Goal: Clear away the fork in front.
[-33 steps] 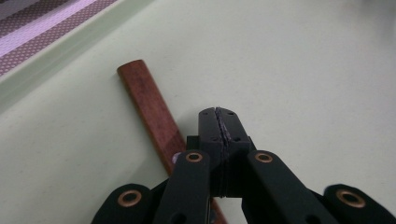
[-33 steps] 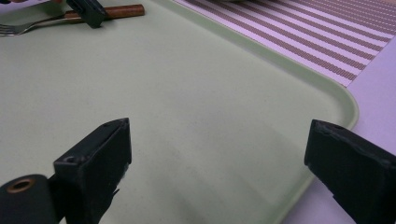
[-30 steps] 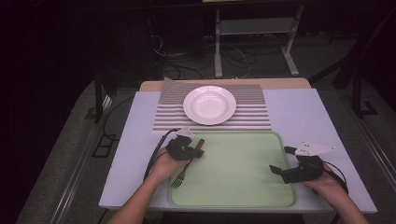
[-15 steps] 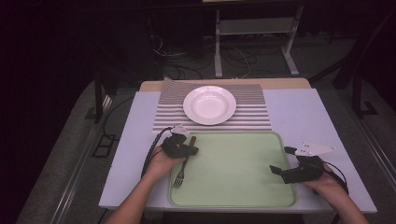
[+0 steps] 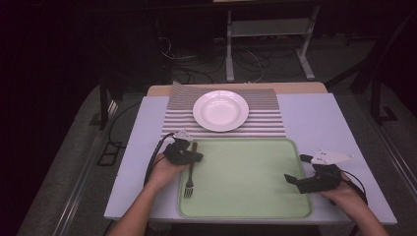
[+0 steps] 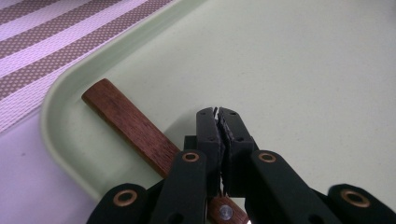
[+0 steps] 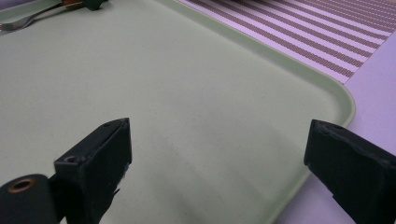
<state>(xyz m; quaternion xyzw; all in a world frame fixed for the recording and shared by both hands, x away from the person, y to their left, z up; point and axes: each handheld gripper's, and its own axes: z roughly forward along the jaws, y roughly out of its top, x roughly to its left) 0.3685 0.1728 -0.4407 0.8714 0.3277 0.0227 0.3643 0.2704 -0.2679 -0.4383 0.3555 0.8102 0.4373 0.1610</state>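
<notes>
- Your left gripper (image 6: 219,114) has its jaws pressed tight together, and nothing sits between the tips.
- The fork (image 5: 190,169) lies flat on the tray right under those jaws. Its brown wood handle (image 6: 128,122) pokes out to the left of the tips and goes under the gripper.
- From above, the fork's metal prongs point back at you, and the handle end points at the mat.
- The handle end sits close to the tray's rounded corner, just inside the rim.
- Your right gripper (image 7: 217,149) has its jaws spread wide, with nothing in them.
- Between those two open jaws you see bare green tray (image 7: 196,93). The right jaw reaches out past the tray's rim.
- Far ahead of your right jaws, at the top left, you can see a bit of the fork (image 7: 21,23).
- Past the tray lies a striped mat (image 5: 265,115).
- A white plate (image 5: 221,110) sits on the mat, well beyond both grippers.
</notes>
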